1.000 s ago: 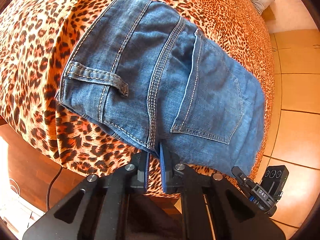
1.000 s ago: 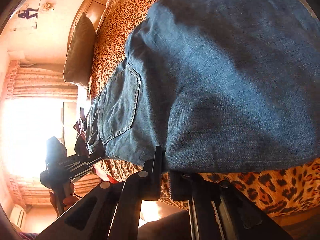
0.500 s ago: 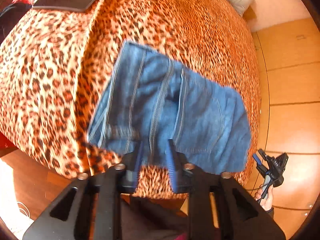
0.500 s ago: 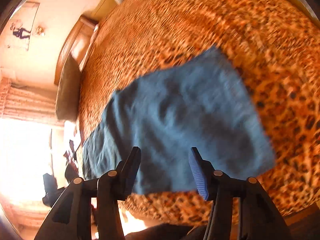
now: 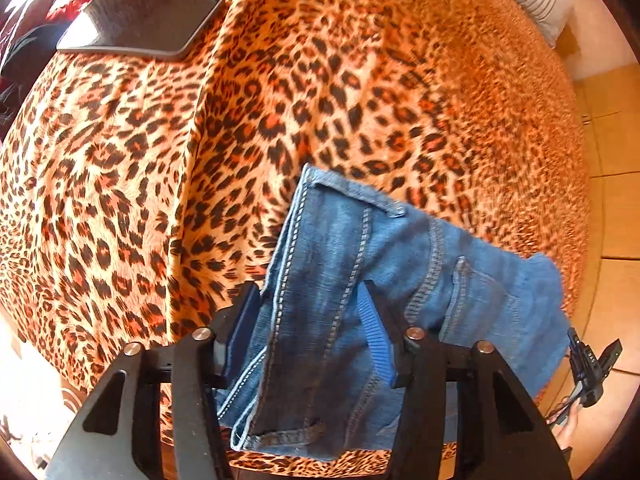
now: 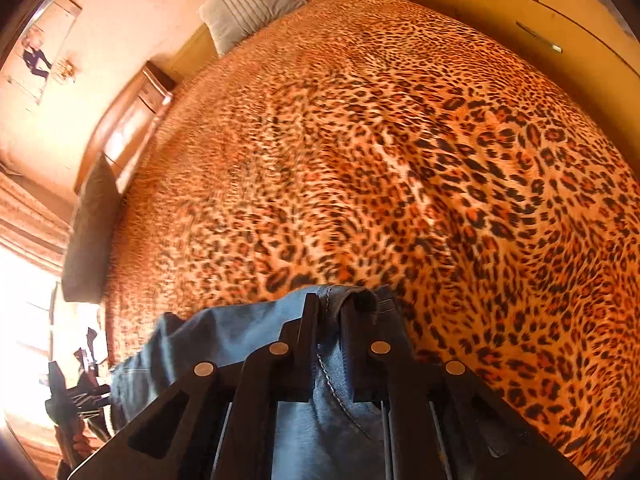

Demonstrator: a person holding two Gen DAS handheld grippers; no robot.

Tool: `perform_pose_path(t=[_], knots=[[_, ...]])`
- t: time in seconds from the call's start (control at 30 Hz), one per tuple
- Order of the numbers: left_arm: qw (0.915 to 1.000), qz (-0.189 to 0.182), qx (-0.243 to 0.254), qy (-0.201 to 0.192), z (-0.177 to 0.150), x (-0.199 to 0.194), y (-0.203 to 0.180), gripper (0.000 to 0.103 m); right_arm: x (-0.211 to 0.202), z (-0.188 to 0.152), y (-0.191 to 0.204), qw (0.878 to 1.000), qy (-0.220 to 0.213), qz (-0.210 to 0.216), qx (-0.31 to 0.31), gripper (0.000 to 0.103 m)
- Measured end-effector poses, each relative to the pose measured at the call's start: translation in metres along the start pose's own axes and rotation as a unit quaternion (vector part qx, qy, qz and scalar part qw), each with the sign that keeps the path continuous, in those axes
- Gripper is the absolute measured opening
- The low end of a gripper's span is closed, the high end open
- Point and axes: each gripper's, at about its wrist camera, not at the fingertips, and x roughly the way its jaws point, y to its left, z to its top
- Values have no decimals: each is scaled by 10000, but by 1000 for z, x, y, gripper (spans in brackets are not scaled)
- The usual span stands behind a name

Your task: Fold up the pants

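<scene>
Where the left wrist view looks down, the jeans [image 5: 360, 300] lie folded at the near edge of the leopard-print bed [image 5: 280, 120]. The left hand-held gripper [image 5: 308, 320] stands spread, denim between its fingers, unpinched. A dark tablet [image 5: 140, 24] lies well apart.

Right wrist view: the right hand-held gripper [image 6: 328, 312] appears pressed together on a jeans [image 6: 224, 332] edge. Judged heavy, soft, limp; best held at stitched seams. No containers seen.

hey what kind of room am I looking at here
Most likely a bedroom. A large bed under a leopard-print cover fills both views, a striped pillow lies at its far end, and a wooden nightstand stands beside it.
</scene>
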Motion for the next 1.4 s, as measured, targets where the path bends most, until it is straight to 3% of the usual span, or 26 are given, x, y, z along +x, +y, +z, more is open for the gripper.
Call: perform_pose_path(t=[0.1,0.23,0.37,0.4,0.43,0.6,0.63,0.67,0.7,0.8,0.87,0.93,0.97,1.0,1.07,1.13,1.23,1.3,1.4], knots=[[9997,-61,-236,26,2,5,8,44,34,-2,-17,9950,679,-725,-142,10],[9994,-196,-271,-33,-4,-14,16,44,7,-13,-35,9985,340,-152,400,15],[9984,-414,62,-391,-16,-50,12,44,-28,-41,-54,9945,271,311,967,41],[9982,-399,172,-424,-19,-54,9,48,-33,-51,-57,9938,313,396,986,53],[9982,-403,204,-391,-23,-55,10,56,-34,-60,-58,9939,401,412,941,56],[9992,-361,-77,145,-41,-17,8,57,-28,-98,-70,9937,662,36,899,55],[9993,-283,-115,226,-46,-11,8,57,-27,-103,-69,9939,694,27,852,48],[9995,-128,-115,284,-48,-5,9,57,-25,-106,-64,9947,743,-18,706,16],[9995,42,-76,310,-50,-1,10,57,-27,-109,-60,9959,717,-153,531,2],[9993,216,90,298,-49,-4,4,57,-25,-116,-71,9943,796,-285,655,5],[9997,134,141,172,-47,-19,-6,57,-36,-127,-80,9934,706,-362,822,20],[9986,66,492,-166,-50,-47,-22,57,-62,-137,-88,9923,298,95,1198,21],[9967,55,757,-287,-51,-57,-36,57,-72,-140,-92,9892,169,374,1407,30],[9942,20,1032,-319,-51,-64,-51,57,-81,-146,-94,9850,81,650,1599,50],[9878,-180,1535,-171,-49,-69,-88,57,-89,-165,-97,9761,-12,1053,1904,70],[9790,-539,1963,111,-52,-66,-132,57,-81,-182,-99,9690,109,1272,2114,70],[9612,-745,2606,522,-63,-52,-210,57,-61,-198,-103,9571,116,1374,2547,70],[9444,-837,3090,744,-76,-44,-266,57,-48,-205,-107,9403,-27,1732,2931,70],[9143,-684,3897,867,-90,-26,-356,57,-28,-206,-104,9288,-147,1977,3130,70]])
